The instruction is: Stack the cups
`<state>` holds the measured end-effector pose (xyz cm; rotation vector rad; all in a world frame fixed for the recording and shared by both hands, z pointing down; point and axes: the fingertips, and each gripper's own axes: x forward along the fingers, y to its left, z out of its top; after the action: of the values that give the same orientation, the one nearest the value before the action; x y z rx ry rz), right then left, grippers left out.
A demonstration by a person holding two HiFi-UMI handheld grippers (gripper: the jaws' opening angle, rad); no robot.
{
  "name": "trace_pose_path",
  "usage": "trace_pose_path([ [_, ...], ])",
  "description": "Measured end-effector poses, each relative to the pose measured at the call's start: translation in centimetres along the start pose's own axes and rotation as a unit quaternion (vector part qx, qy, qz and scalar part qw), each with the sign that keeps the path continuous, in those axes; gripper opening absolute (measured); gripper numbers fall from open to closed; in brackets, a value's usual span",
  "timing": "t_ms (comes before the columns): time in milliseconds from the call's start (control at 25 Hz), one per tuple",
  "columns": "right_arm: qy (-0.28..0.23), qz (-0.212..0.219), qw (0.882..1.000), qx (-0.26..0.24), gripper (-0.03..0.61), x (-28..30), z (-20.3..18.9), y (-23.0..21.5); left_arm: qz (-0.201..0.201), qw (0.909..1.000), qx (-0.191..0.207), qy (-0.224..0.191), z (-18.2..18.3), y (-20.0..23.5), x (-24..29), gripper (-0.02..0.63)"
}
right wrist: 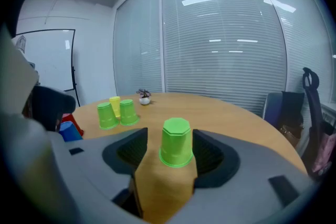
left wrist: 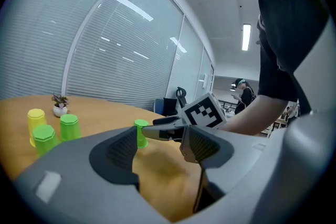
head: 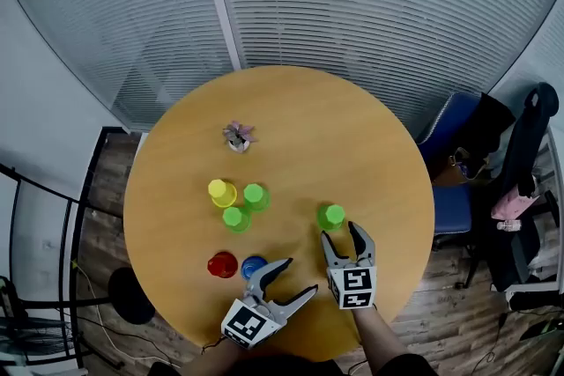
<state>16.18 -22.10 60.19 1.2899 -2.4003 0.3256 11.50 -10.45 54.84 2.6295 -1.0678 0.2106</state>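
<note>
Several upside-down cups stand on the round wooden table [head: 370, 145]. A yellow cup [head: 220, 192] and two green cups [head: 256, 195] [head: 235, 218] cluster at the middle, with a red cup [head: 222, 264] and a blue cup [head: 254, 267] nearer me. A lone green cup [head: 331, 216] [right wrist: 176, 141] stands at the right. My right gripper [head: 339, 233] [right wrist: 170, 152] is open, its tips just short of this cup and apart from it. My left gripper [head: 298, 276] [left wrist: 157, 152] is open and empty, beside the blue cup.
A small potted plant [head: 238, 136] [right wrist: 143, 96] sits on the far side of the table. A blue chair [head: 454, 136] and a black office chair [head: 520, 163] stand to the right. Window blinds run behind. A person [left wrist: 241, 94] stands far off in the left gripper view.
</note>
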Motion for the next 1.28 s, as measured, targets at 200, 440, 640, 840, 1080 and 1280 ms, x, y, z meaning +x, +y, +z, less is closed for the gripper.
trace_pose_path([
  [200,0.006,0.000,1.000,-0.009,0.239,2.3,-0.1,-1.1,0.018,0.9994,-0.029,0.005,0.2,0.6,0.1,0.296],
  [440,0.013,0.003,1.000,-0.025,0.227,3.7,-0.3,-0.9,0.031,0.9986,-0.043,-0.001,0.6,1.4,-0.1,0.297],
  [640,0.009,0.010,0.999,-0.032,0.221,3.3,0.2,0.2,0.019,0.9997,-0.011,-0.008,0.4,1.5,-0.4,0.297],
  [840,0.000,0.016,0.999,-0.033,0.219,2.1,0.7,2.1,0.025,0.9987,-0.042,-0.015,1.0,1.3,-1.3,0.297],
  [1080,0.000,0.026,0.999,-0.030,0.219,0.1,0.6,5.3,0.009,0.9994,-0.022,-0.024,0.6,0.2,-3.0,0.296],
  [1280,0.003,0.031,0.999,-0.028,0.219,-1.6,-0.1,7.8,0.012,0.9991,-0.034,-0.020,1.0,-0.4,-4.9,0.296],
])
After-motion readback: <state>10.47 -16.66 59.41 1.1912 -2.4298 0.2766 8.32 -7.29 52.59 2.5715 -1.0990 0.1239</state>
